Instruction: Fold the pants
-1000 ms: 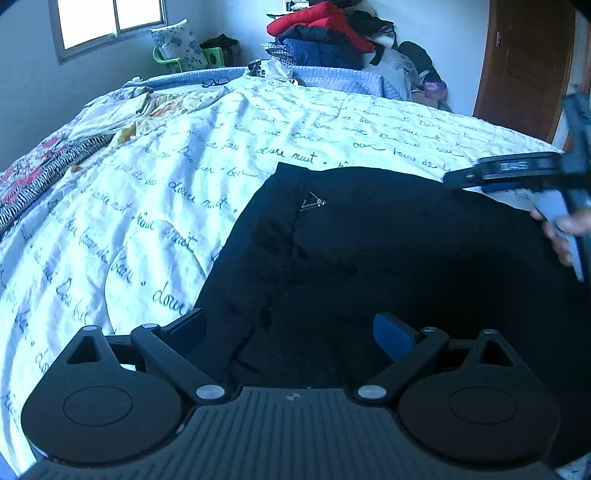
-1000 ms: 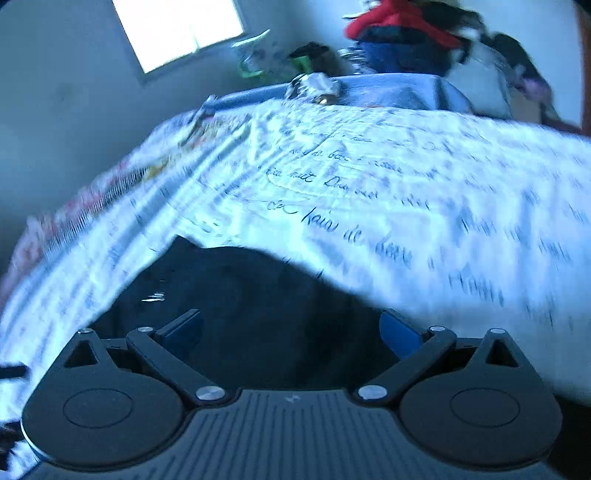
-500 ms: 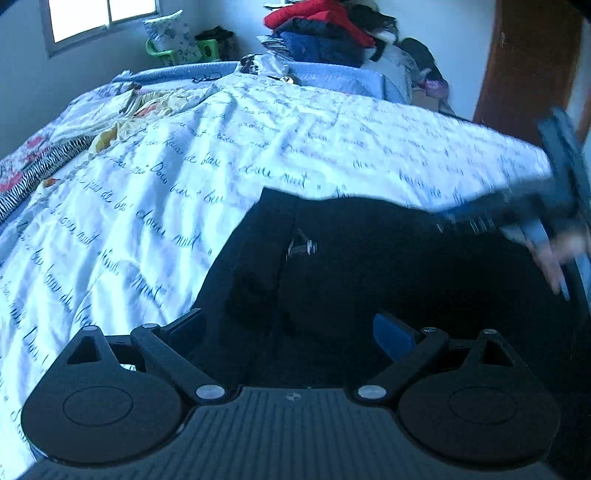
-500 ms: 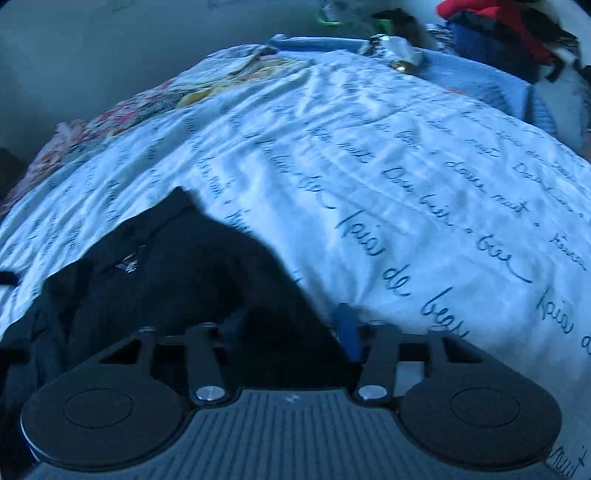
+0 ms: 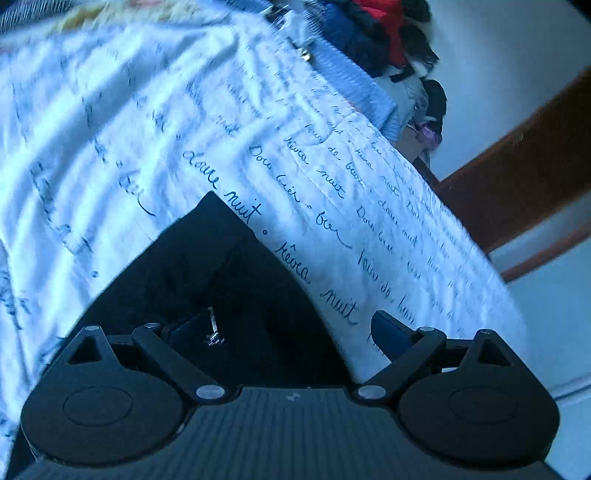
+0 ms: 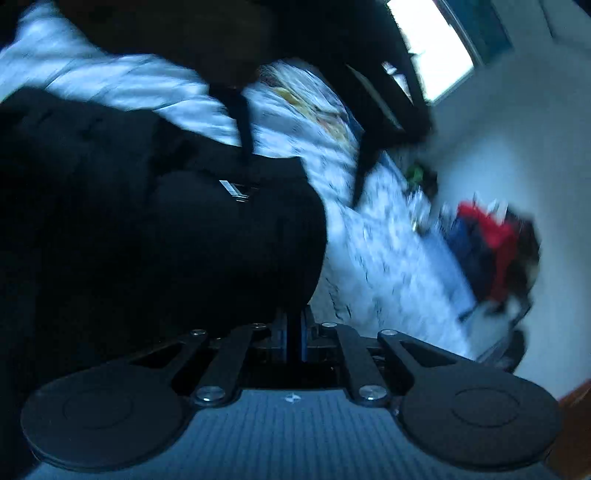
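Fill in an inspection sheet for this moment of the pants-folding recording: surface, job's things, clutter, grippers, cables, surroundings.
Surface: bed under a white bedspread printed with dark handwriting, creased.
Job's things: black pants lying on the bedspread, a metal clasp showing; the right wrist view is blurred, and there the pants look bunched.
Clutter: pile of red, blue and dark clothes at the far end of the bed.
Grippers: left hand-held gripper open over the pants' edge; right hand-held gripper shut on the pants' fabric.
Cables: nothing seen.
Surroundings: pale wall, brown wooden door, bright window.
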Demonstrator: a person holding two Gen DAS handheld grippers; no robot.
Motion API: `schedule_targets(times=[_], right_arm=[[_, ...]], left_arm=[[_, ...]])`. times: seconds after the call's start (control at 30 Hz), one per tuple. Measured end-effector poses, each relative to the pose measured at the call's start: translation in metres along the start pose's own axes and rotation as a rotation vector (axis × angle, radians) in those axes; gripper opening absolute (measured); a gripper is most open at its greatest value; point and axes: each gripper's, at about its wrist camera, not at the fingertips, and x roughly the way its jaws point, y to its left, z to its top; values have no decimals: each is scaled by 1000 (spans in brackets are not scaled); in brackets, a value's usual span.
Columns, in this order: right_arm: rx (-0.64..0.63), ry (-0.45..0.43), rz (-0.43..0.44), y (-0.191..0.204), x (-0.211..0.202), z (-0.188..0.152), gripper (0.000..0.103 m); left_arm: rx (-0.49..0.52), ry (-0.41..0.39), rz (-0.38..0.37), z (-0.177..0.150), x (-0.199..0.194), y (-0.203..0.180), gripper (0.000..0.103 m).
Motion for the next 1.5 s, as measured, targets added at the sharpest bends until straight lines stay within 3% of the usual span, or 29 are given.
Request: schedule_targets(times=[0.13,0.23,0.3,0.4,0.6,0.7,0.77,1.0,1.1,1.23,1.33,1.4,1.43,1.5], right_arm=[[-128,-30,-66,26,-16,0,7],[-157,-38,-100,32,-23,0,7],[-136,-43,-97,32,-25,0,7],[-116,-40,-90,33,-26,0,6],[-60,-4,-125,28,-24,3,11],[-56,26,-179,25,-23,0,31],[-60,44,-209,23,-24,-6,32],[18,185,-273,4,-43,-35,30],[35,233,-282,2,-56,-47,13],[-27,254,-276,22,-66,-48,7],[-38,257,-274,26,-64,-51,7],[-34,256,-278,30,-65,-49,7],[-25,257,-277,31,-66,-50,7],[-9,256,-276,31,-68,-54,7]], left_arm=[[-81,59,-41,9,13,15,85],[-121,98,-63,7,16,25,57],[-142,108,-61,2,17,30,30],[-170,84,-85,-8,11,37,15],[-22,-48,-38,-37,-23,21,12],[3,-91,-44,-52,-39,23,11],[10,-100,-53,-62,-48,27,11],[-22,-77,-90,-96,-65,48,11],[-18,-82,-87,-106,-66,54,11],[-42,-94,-96,-106,-60,59,12],[-80,-134,-91,-103,-59,63,21],[-102,-161,-85,-100,-58,67,38],[-122,-171,-80,-98,-58,70,42],[-161,-179,-93,-95,-56,76,38]])
